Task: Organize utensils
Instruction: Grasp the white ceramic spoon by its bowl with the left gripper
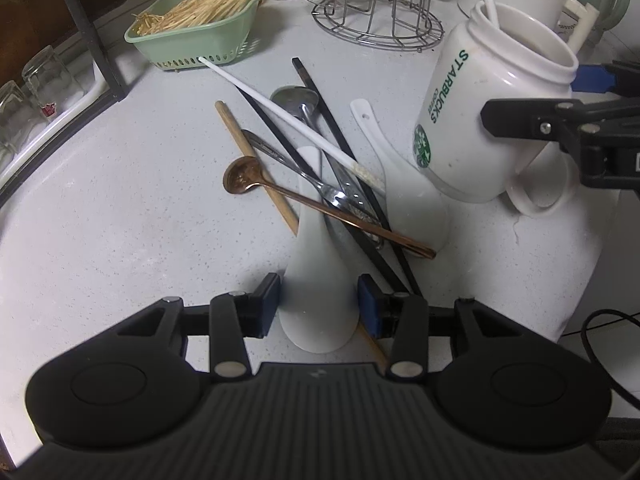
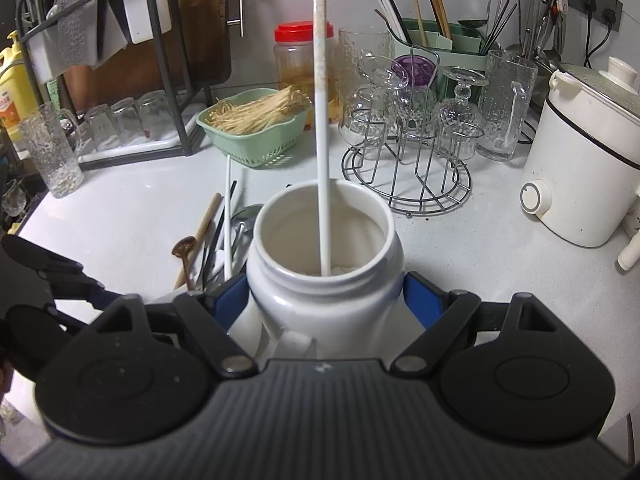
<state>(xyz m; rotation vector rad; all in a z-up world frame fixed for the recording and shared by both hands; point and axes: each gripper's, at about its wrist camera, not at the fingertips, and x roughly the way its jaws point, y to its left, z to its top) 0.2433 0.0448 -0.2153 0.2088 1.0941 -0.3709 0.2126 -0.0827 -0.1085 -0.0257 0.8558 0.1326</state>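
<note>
A pile of utensils lies on the white counter: a white ceramic spoon (image 1: 320, 292), a second white spoon (image 1: 404, 184), a copper spoon (image 1: 320, 208), a fork (image 1: 296, 172), black chopsticks (image 1: 340, 140), a white chopstick (image 1: 288, 116), a wooden chopstick (image 1: 256, 164). My left gripper (image 1: 319, 306) is shut on the bowl of the nearest white spoon. My right gripper (image 2: 324, 300) is shut on a white Starbucks mug (image 2: 324, 256), also in the left wrist view (image 1: 492, 108), held tilted above the counter. One white chopstick (image 2: 322, 120) stands in it.
A green basket of straw-like sticks (image 2: 260, 120) and a wire glass rack (image 2: 412, 140) stand behind the pile. A white electric cooker (image 2: 580, 172) is at the right. A black dish rack with glasses (image 2: 120, 120) is at the left. A green utensil caddy (image 2: 440, 40) stands at the back.
</note>
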